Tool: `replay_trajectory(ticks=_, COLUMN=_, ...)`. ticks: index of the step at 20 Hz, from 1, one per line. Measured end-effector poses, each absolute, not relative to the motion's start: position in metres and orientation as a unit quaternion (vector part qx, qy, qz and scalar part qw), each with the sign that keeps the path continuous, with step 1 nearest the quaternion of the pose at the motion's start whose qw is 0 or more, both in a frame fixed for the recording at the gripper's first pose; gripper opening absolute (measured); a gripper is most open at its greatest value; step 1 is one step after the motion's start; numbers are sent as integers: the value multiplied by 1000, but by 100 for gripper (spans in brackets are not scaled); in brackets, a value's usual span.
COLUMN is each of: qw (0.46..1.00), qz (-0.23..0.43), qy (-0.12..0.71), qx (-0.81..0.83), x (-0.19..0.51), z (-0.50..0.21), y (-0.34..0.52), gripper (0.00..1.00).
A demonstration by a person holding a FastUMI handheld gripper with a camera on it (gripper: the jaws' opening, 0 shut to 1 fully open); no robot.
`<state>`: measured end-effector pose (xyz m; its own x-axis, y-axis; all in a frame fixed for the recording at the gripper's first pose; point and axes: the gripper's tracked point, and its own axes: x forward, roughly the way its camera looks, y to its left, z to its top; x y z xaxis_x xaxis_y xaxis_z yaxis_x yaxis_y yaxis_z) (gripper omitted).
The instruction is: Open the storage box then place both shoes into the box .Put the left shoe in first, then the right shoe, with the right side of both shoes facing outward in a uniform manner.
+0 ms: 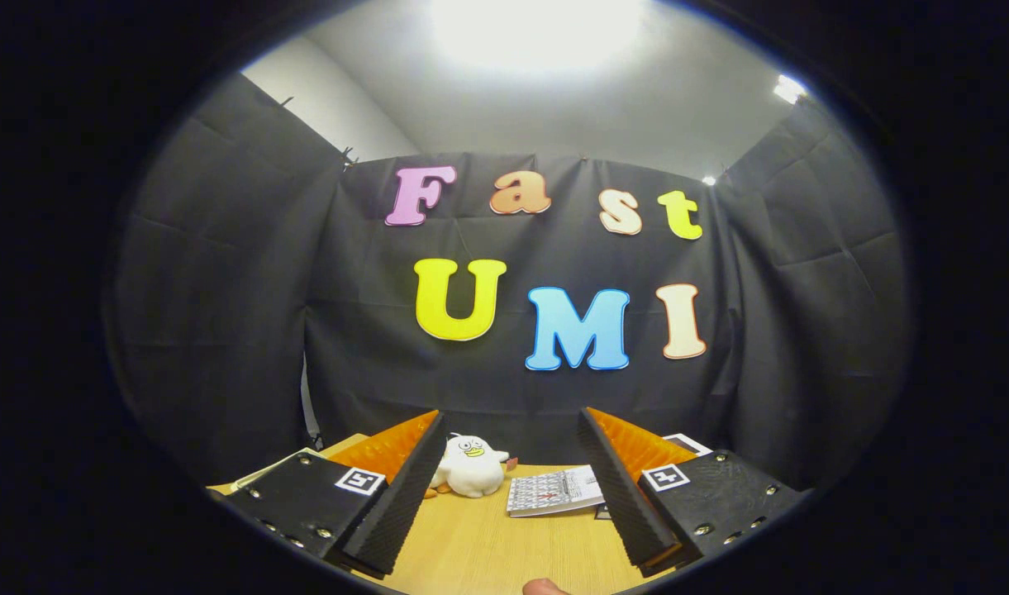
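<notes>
Two fingers of my gripper point(508, 496) stand spread wide over a pale wooden bench point(479, 549), with nothing between the jaws and nothing touching them. I am looking level across the bench toward the dark cloth wall of the booth.

Just beyond the left finger a small white plush duck point(469, 465) sits on the bench. Beside it, closer to the right finger, lies a printed card or booklet point(554, 489). A fingertip point(544, 587) peeks in at the near edge of the bench, between the jaws.

From this angle I cannot say where the storage box and the two shoes are, or whether the box is open or the shoes are inside it.

My judgement of the risk: with the camera aimed this high, moving forward blind could knock the plush duck or sweep the booklet off the bench. I would also risk mistaking left shoe for right, or facing one the wrong way, unless I tilt down and find them.
</notes>
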<state>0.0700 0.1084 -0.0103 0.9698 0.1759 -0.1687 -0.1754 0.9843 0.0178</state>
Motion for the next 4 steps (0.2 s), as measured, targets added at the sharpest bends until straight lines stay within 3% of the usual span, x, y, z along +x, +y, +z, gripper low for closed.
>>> replay_trajectory(ticks=4, qw=995, qz=53, qy=79, qx=11, x=83, z=-15, y=85, gripper=97)
